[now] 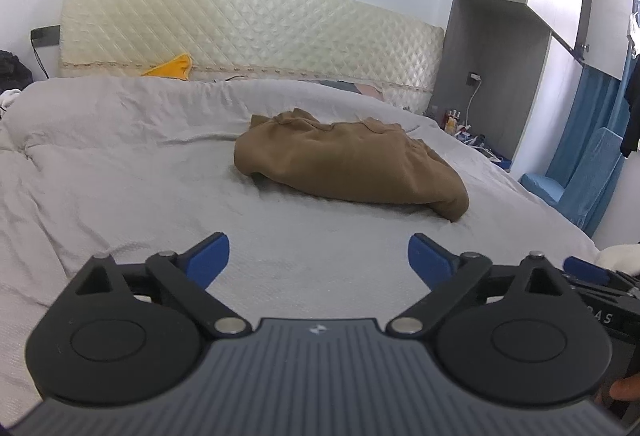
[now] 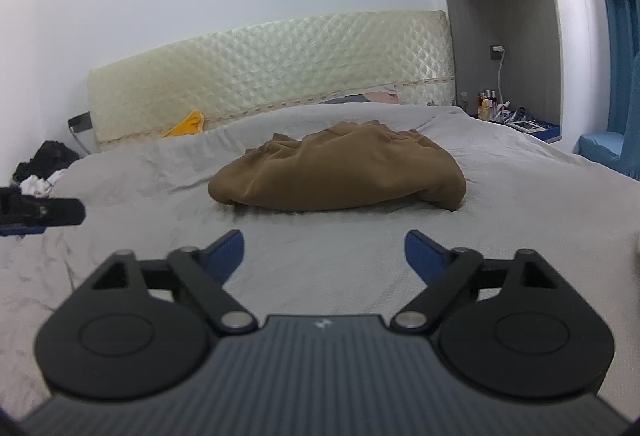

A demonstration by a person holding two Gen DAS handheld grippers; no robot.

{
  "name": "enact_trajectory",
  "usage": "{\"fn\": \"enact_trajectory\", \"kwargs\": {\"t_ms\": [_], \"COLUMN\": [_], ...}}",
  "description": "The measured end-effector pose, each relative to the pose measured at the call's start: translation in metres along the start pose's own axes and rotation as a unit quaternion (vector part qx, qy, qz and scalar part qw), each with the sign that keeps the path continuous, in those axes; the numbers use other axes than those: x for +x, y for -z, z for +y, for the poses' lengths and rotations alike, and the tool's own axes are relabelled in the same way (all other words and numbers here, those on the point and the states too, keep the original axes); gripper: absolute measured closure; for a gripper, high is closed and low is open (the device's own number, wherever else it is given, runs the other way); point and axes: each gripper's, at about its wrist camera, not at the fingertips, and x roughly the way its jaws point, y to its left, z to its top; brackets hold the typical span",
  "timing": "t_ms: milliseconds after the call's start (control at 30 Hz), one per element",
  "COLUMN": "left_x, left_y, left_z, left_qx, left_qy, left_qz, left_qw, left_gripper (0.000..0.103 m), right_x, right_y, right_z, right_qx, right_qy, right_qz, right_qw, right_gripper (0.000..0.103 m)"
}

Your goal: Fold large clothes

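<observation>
On the middle of the bed (image 1: 140, 163), over a pale grey cover, a brown garment (image 1: 352, 163) is seen lying in a folded, rounded bundle; its cloth is plain and matte, with soft creases running across the top and a gathered, ruffled edge along the far side, towards the quilted cream headboard (image 1: 248, 23); the near edge is smooth and rolled under. The long axis of the bundle is laid across the bed, roughly parallel to the headboard; in the left wrist view it is slanted, the left end being farther away and the right end nearer and thicker. The garment is kept well apart from both grippers, with bare cover between. The left gripper (image 1: 319, 256) is held low over the near part of the bed, its jaws spread wide with nothing between them; the right gripper (image 2: 324, 254) is held likewise, jaws wide apart and empty. A yellow cloth (image 1: 172, 67) is seen at the foot of the headboard; small bottles (image 2: 486, 103) are stood on the bedside shelf to the right.
</observation>
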Motion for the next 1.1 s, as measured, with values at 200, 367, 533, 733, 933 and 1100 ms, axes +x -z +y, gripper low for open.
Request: {"fn": "enact_trajectory", "kwargs": {"t_ms": [200, 367, 533, 733, 933, 1100], "left_x": [-0.0033, -0.0042, -0.0006, 0.0021, 0.0005, 0.0013], "left_y": [0.0005, 0.001, 0.0015, 0.0034, 0.0051, 0.0058], "left_z": [0.0001, -0.004, -0.0051, -0.0072, -0.0078, -0.0062], "left_qx": [-0.004, 0.002, 0.002, 0.001, -0.002, -0.001], "left_qy": [0.006, -0.001, -0.006, -0.001, 0.001, 0.001], "left_qz": [-0.002, -0.002, 0.009, 0.016, 0.012, 0.01], "left_qw": [1.0, 1.0, 0.9999, 0.9999, 0.9999, 0.9999], "left_gripper": [0.003, 0.002, 0.002, 0.001, 0.001, 0.001], "right_x": [-0.001, -0.0014, -0.0015, -0.0024, -0.0036, -0.0045], "right_y": [0.0023, 0.0026, 0.0039, 0.0057, 0.0068, 0.008], "right_z": [0.0013, 0.0022, 0.0024, 0.0052, 0.0065, 0.0062], "right_qx": [-0.005, -0.006, -0.007, -0.012, -0.011, -0.013], "right_qy": [0.017, 0.018, 0.019, 0.022, 0.024, 0.025], "right_qz": [-0.001, -0.003, -0.005, -0.008, -0.009, -0.01], "right_qw": [1.0, 1.0, 1.0, 1.0, 1.0, 1.0], "right_gripper": [0.0, 0.0, 0.0, 0.0, 0.0, 0.0]}}
